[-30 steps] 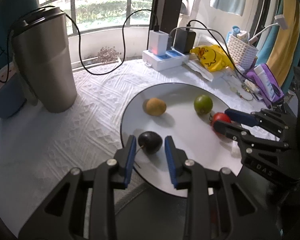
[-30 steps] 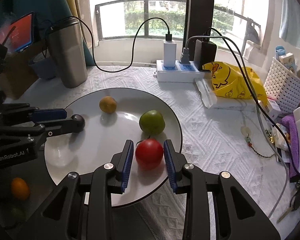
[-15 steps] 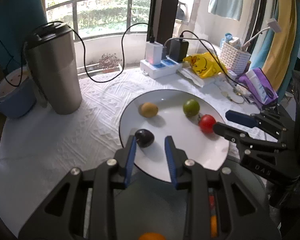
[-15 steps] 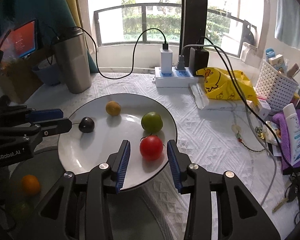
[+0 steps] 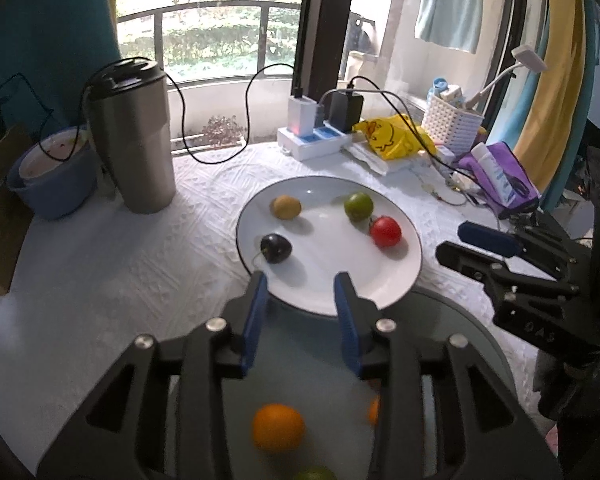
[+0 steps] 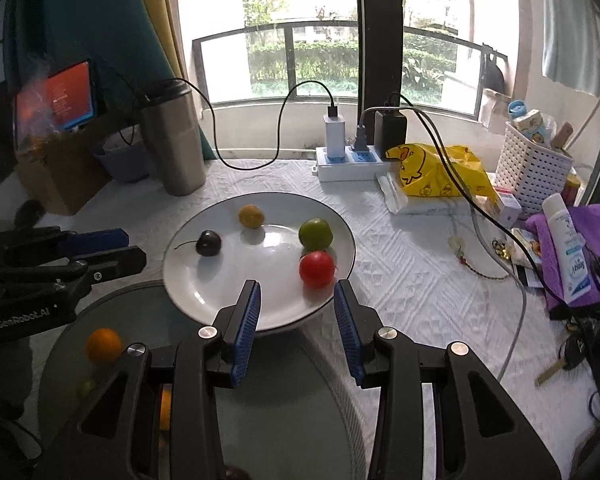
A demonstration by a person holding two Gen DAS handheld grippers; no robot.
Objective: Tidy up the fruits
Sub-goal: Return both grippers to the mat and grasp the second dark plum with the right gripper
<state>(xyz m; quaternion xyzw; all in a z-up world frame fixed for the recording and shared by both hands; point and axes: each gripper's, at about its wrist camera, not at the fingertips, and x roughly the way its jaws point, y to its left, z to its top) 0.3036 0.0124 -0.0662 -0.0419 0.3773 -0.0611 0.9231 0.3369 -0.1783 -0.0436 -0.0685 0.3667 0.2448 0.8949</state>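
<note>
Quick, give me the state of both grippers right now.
Left gripper: open, holding nothing, at the round white plate's near rim.
Right gripper: open, holding nothing, over that plate's near edge.

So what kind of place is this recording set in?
Probably a lived-in home, a table by a balcony window: a power strip with chargers, a laundry towel hanging outside, and a basket of toiletries.

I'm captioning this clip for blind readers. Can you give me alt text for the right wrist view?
The open right gripper hovers at the near rim of a white plate holding four small fruits: dark, yellow-brown, green and red. The left gripper sits left of the plate, and an orange lies lower left.
</note>
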